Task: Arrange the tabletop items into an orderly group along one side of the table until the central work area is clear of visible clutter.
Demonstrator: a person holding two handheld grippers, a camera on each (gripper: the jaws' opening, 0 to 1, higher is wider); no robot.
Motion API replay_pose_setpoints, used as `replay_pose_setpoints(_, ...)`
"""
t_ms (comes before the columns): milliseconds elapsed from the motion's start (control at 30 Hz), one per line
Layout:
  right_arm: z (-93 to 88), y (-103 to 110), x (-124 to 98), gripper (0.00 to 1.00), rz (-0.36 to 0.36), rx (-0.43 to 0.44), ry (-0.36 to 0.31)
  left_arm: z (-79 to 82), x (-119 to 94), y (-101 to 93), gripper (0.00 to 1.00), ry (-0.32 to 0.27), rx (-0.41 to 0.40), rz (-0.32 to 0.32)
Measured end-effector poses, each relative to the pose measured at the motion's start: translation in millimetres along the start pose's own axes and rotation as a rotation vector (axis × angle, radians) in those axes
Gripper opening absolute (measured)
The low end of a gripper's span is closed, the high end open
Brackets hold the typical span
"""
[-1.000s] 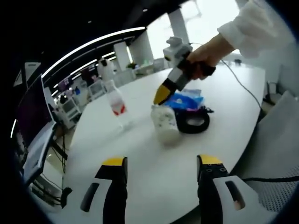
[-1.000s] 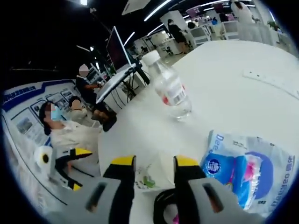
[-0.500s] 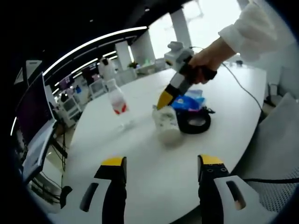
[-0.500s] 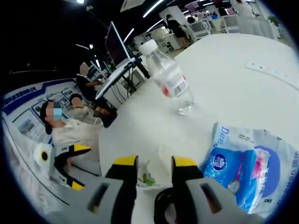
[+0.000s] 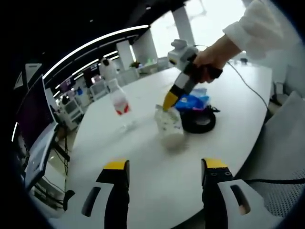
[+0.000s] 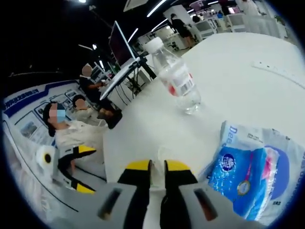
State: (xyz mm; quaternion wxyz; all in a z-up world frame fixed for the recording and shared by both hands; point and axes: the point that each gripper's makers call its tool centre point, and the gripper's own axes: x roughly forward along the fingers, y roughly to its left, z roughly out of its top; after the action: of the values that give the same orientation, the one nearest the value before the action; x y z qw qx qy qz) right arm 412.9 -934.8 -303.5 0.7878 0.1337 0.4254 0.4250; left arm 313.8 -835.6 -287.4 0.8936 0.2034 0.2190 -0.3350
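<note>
On the white table [image 5: 143, 157] a white speckled pouch [image 5: 169, 127] stands beside a black ring [image 5: 199, 122] and a blue tissue pack [image 5: 193, 100]. A clear water bottle [image 5: 118, 101] with a red label stands further left. A hand holds my right gripper [image 5: 168, 101] down onto the pouch's top. In the right gripper view my right gripper [image 6: 157, 167] is shut on the pouch's thin white edge [image 6: 157, 157], with the bottle [image 6: 176, 78] ahead and the tissue pack [image 6: 252, 167] to the right. My left gripper [image 5: 165, 166] hovers open above the near table edge, holding nothing.
A cable [image 5: 248, 86] trails across the far table. A grey chair [image 5: 286, 138] stands at the right edge and a monitor [image 5: 35, 112] at the left. A flat white strip [image 6: 281, 71] lies beyond the tissue pack. People sit past the table's end [image 6: 66, 129].
My right gripper's jaws have drawn together onto the white pouch's top edge. My left gripper and the other items have stayed put.
</note>
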Motion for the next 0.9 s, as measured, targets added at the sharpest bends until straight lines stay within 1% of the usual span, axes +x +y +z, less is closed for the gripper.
replay_pose_setpoints(67, -1.1, 3, 0, 0.03, 0.013, 0.019, -0.001, -4.4, 1, 0.0, 0.56, 0.024, 0.015, 0.001)
replay_pose_setpoints(167, -2.2, 6, -1, 0.01, 0.012, 0.015, -0.001, -4.9, 1, 0.1, 0.55, 0.027, 0.028, 0.003)
replay_pose_setpoints(233, -0.9, 10, -1, 0.00, 0.027, 0.024, -0.007, -4.6, 0, 0.0, 0.55, 0.026, 0.027, 0.002)
replay_pose_setpoints(433, -0.7, 18, -2, 0.00, 0.045, 0.036, -0.003, -8.2, 1, -0.4, 0.54, 0.045, 0.045, 0.000)
replay_pose_setpoints(633, -1.4, 23, -3, 0.00, 0.039, 0.028, -0.004, -7.4, 1, 0.3, 0.54, 0.043, 0.046, 0.004)
replay_pose_setpoints(733, -0.6, 27, -5, 0.00, 0.040, 0.036, -0.011, -9.5, 2, -0.2, 0.53, 0.053, 0.056, 0.003)
replay_pose_setpoints(900, 4.8, 30, -11, 0.00, 0.020, 0.006, -0.027, -8.8, 1, 0.4, 0.54, 0.050, 0.055, 0.003)
